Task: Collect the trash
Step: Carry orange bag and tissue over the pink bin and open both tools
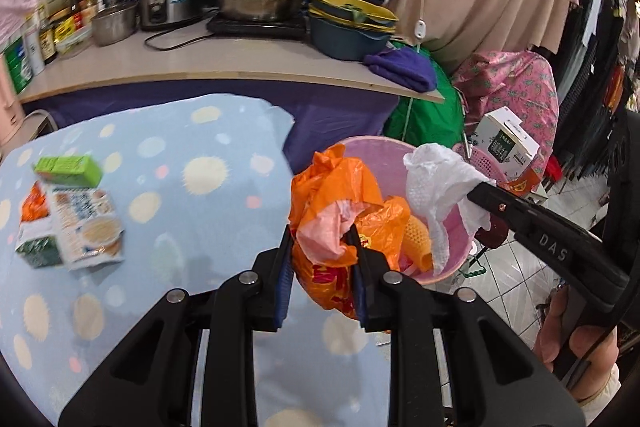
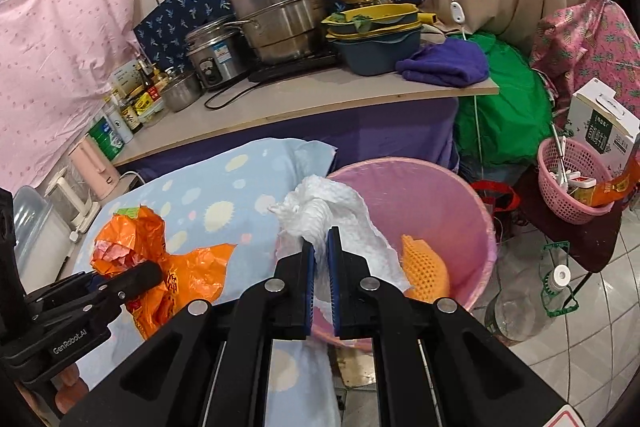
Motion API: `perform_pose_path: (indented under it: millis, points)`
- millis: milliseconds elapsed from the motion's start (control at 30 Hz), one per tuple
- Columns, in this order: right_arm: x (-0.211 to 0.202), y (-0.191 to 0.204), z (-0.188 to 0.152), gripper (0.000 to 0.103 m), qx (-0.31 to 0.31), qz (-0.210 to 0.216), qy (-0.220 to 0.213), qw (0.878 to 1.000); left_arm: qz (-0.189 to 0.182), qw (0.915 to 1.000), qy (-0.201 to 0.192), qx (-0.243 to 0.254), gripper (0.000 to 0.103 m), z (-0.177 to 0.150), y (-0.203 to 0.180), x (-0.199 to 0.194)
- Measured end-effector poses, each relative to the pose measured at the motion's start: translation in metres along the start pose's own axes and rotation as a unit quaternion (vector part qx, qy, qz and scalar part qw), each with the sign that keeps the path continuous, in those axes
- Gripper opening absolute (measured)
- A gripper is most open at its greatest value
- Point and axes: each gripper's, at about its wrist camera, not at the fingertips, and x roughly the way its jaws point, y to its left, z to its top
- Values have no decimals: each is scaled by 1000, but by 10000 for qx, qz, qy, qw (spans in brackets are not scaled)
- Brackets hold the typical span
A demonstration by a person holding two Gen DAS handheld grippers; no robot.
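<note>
Hauling both loads to the round pink plastic bin (image 2: 440, 195): left hand-held gripper (image 1: 322, 247) clamps a crumpled orange plastic bag (image 1: 332, 187) at the bin's rim, right hand-held gripper (image 2: 320, 251) pinches white tissue (image 2: 340, 207) above it; next, I'd guess, release both inside

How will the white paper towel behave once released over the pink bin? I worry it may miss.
The white paper towel hangs crumpled and limp from the right claw, so it is likely floppy and light. It may drift or catch on the pink bin rim.
</note>
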Motion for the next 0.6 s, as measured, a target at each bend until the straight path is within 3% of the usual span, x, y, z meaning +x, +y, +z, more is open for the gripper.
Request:
perform_pose_path:
  millis: [300, 600]
  points:
    - [38, -53, 8, 7, 368, -249, 189, 9988, -150, 9994, 148, 263, 24, 25, -46, 66]
    - [77, -74, 2, 7, 613, -303, 486, 9965, -135, 9982, 461, 367, 24, 24, -59, 117]
